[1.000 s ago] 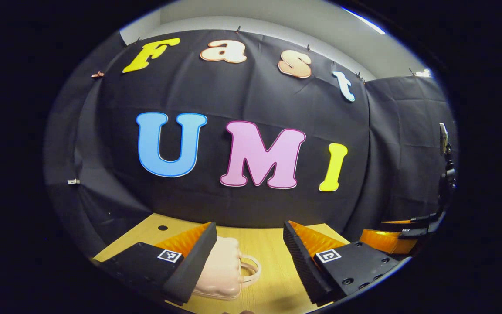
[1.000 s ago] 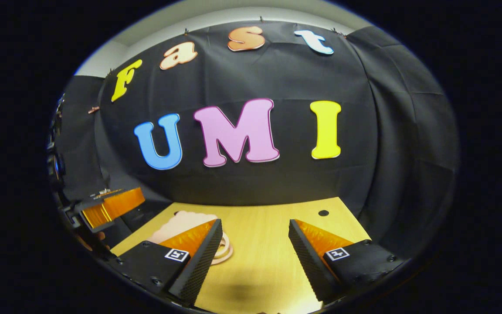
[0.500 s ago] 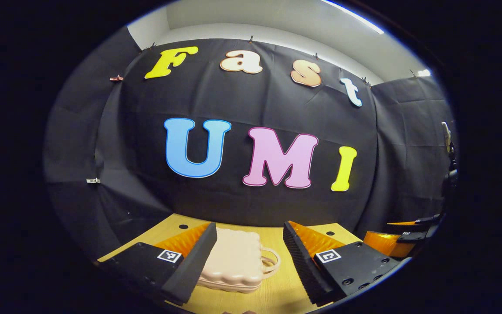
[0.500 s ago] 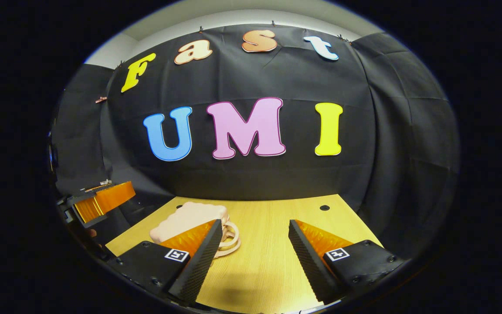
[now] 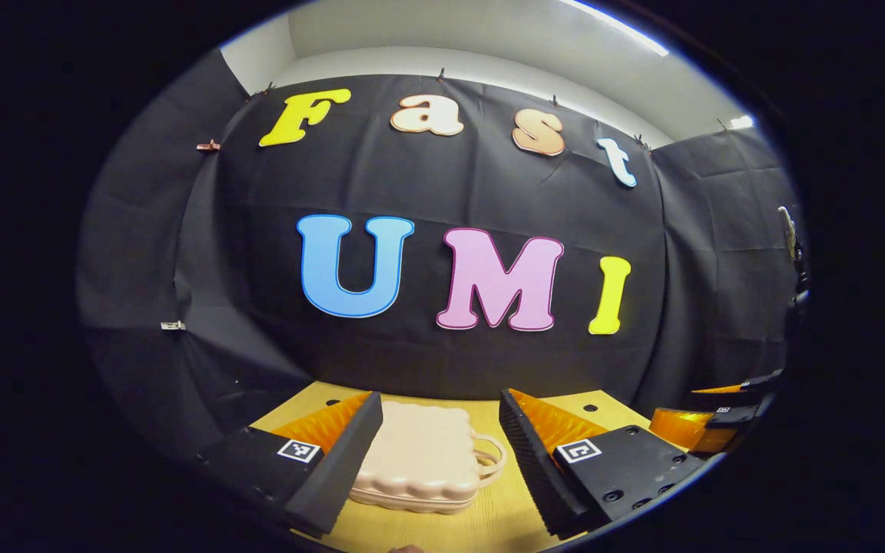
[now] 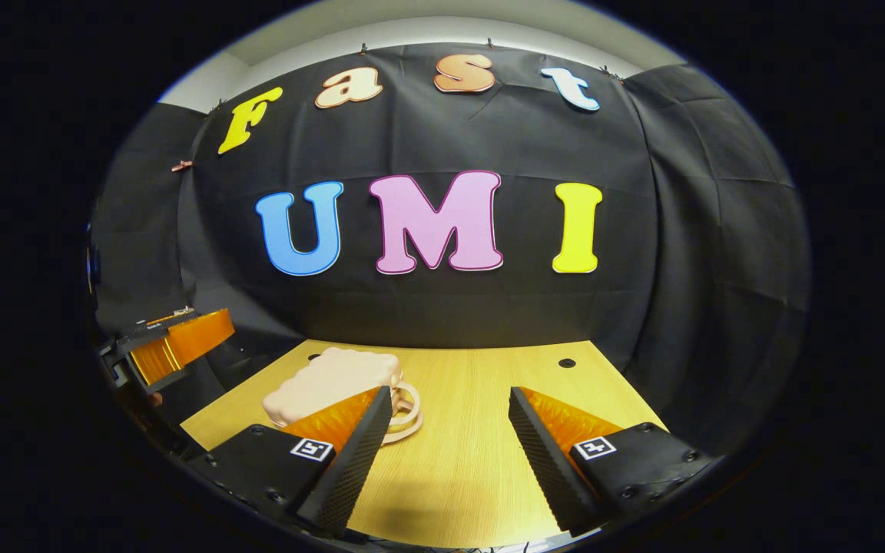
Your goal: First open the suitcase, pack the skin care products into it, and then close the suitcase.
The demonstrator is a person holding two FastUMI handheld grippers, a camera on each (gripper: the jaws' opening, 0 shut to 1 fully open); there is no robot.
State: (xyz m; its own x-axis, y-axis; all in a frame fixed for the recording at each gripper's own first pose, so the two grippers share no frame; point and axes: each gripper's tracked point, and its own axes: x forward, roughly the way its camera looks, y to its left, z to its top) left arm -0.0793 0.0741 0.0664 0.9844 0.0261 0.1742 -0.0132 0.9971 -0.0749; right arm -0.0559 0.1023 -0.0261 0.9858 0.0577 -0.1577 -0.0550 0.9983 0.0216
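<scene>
A small pale pink suitcase with a scalloped edge lies flat and closed on the wooden table, its loop handle pointing right. My left gripper hovers open just in front of it, the case showing between its fingers. In the right gripper view the same suitcase lies at the left of the table, partly behind the left finger. My right gripper is open over bare wood with nothing in it. The left gripper shows at the far left there; the right gripper shows at the far right in the left gripper view.
Black cloth walls close in the table at the back and on both sides. Small round holes sit near the table's far edge. Bare wood lies to the right of the suitcase.
Both views have tipped and shifted so more of the table and suitcase shows; the suitcase now sits more centred between my left fingers. Both grippers stay open.
</scene>
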